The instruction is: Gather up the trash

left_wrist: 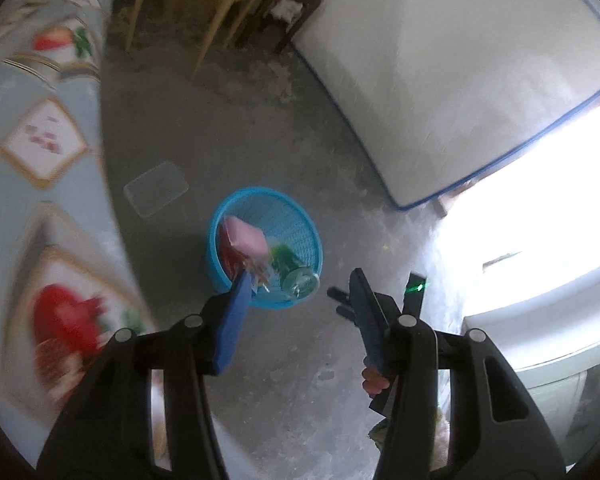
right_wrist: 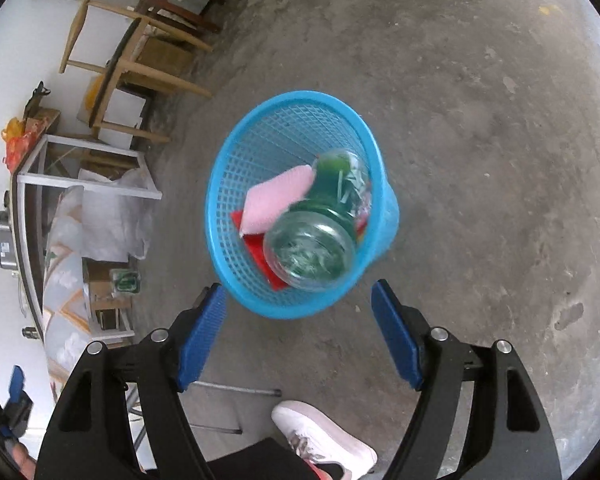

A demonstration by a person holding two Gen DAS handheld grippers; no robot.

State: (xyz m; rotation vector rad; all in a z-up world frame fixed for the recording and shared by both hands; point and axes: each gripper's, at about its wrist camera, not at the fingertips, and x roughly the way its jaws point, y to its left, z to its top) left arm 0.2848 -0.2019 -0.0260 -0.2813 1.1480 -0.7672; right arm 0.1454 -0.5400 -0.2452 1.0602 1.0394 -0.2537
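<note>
Right wrist: both tongs (right_wrist: 298,334) agape, empty; blue basket (right_wrist: 236,168) on bare concrete floor (right_wrist: 480,140), mattress (left_wrist: 440,72) nearby.

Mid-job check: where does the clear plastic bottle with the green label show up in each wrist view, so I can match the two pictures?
Left wrist view: the clear plastic bottle with the green label sits just below centre, at the near right rim inside the basket, by the left finger's tip.
Right wrist view: it lies near centre, base toward the camera, above the open fingers.
Shared landmark: the round blue mesh plastic basket on the concrete floor, also holding a pink sponge.
</note>
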